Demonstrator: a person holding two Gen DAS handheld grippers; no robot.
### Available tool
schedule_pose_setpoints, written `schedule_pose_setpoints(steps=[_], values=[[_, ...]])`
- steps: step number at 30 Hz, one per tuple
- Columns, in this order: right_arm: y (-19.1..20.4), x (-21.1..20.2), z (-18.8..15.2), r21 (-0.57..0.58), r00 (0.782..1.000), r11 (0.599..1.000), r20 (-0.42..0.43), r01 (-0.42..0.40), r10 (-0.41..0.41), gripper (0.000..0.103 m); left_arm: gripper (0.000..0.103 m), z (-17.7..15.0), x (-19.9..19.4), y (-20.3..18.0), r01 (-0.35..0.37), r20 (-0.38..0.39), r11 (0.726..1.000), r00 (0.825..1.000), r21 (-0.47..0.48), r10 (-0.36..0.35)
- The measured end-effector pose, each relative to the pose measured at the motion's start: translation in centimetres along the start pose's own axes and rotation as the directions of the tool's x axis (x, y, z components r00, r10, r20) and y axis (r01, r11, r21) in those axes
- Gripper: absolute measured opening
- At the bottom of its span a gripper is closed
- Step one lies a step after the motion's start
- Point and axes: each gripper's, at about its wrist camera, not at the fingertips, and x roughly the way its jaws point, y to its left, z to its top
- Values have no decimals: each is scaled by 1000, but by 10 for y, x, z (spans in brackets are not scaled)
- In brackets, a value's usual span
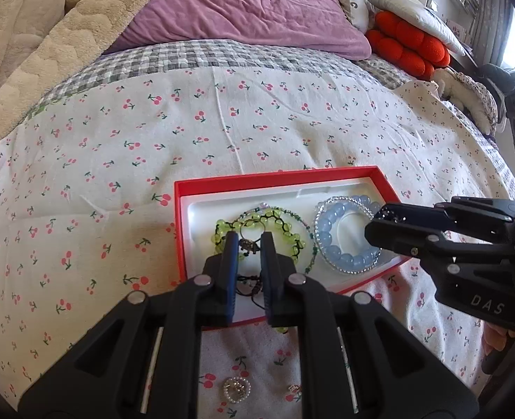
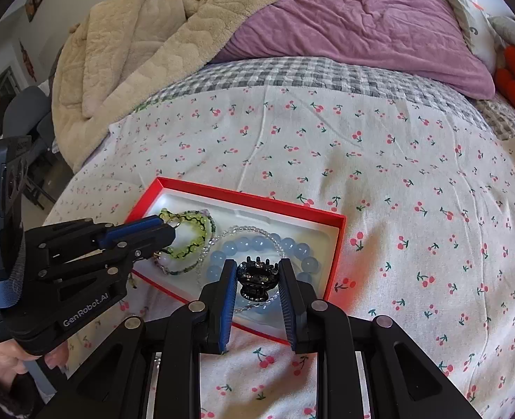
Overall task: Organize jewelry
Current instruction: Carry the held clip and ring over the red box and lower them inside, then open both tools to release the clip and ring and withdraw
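Red box [image 1: 180,216], white-lined, lay on the cherry-print bedsheet [image 1: 222,132]. Inside it were the green bead bracelet [image 1: 257,225] toward one end and the blue bead bracelet [image 1: 330,241] toward the other, ringed by a strand of small clear beads.

Left gripper [image 1: 248,244]: reached over the box's near edge, tips above the green bead bracelet, jaws narrowly apart. A small dark charm and cord lay between the blue pads; whether the pads touched them could not be told. In the right wrist view the left gripper [image 2: 163,230] entered from the side, level and low, its tip at the green beads.

Right gripper [image 2: 257,272]: held over the blue bead bracelet, jaws at medium width, clamped on a black hair claw [image 2: 255,279] set with small stones. In the left wrist view only a dark speckled patch at the tip of the right gripper [image 1: 379,221] showed of the claw.

On the sheet near the left gripper's body lay a round pearl-rimmed brooch [image 1: 235,389] and a second small item, partly hidden and not identifiable. The near box wall was hidden behind both grippers.
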Motion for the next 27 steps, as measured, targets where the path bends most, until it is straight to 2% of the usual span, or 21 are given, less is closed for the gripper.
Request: schedule_pose_setpoints(steps=[6, 9, 11, 13, 14, 15, 17, 19, 20, 22, 24, 27], values=[[-2, 2, 0, 15, 1000, 1000, 0, 0, 0, 25, 14, 0, -3, -1, 2, 14, 1000, 1000, 5, -2], [0, 1, 1, 16, 1000, 999, -10, -28, 28, 25, 18, 1, -6, -3, -9, 19, 1000, 1000, 26, 9], [1, 0, 2, 6, 999, 999, -19, -39, 39, 26, 30, 1, -8, -3, -18, 26, 999, 1000, 38, 17], [4, -2, 2, -10, 999, 999, -24, -42, 42, 28, 37, 1, -11, -3, -27, 30, 999, 999, 43, 26], [5, -3, 1, -17, 999, 999, -25, -41, 40, 34, 40, 0, -13, -3, -30, 32, 999, 999, 45, 28], [6, -4, 1, -23, 999, 999, -25, -39, 39, 48, 41, 0, -15, -2, -31, 33, 998, 999, 45, 30], [8, -11, -1, -34, 999, 999, -2, -32, 32, 66, 47, -1, -20, 0, -36, 35, 998, 999, 45, 34], [10, -17, -2, -52, 999, 998, 17, -28, 29, 66, 52, -3, -25, 1, -30, 39, 998, 999, 48, 28], [11, -21, -2, -58, 999, 998, 21, -26, 27, 66, 62, -4, -28, 1, -42, 40, 998, 998, 49, 40], [13, -28, -4, -66, 999, 997, 34, -27, 30, 66, 70, -7, -35, 3, -58, 56, 997, 997, 53, 55], [14, -35, -9, -72, 999, 997, 39, -23, 26, 67, 71, -10, -41, 4, -61, 56, 997, 997, 54, 58], [15, -44, -16, -81, 999, 997, 39, -16, 19, 69, 80, -15, -49, 8, -74, 50, 996, 996, 42, 72]])
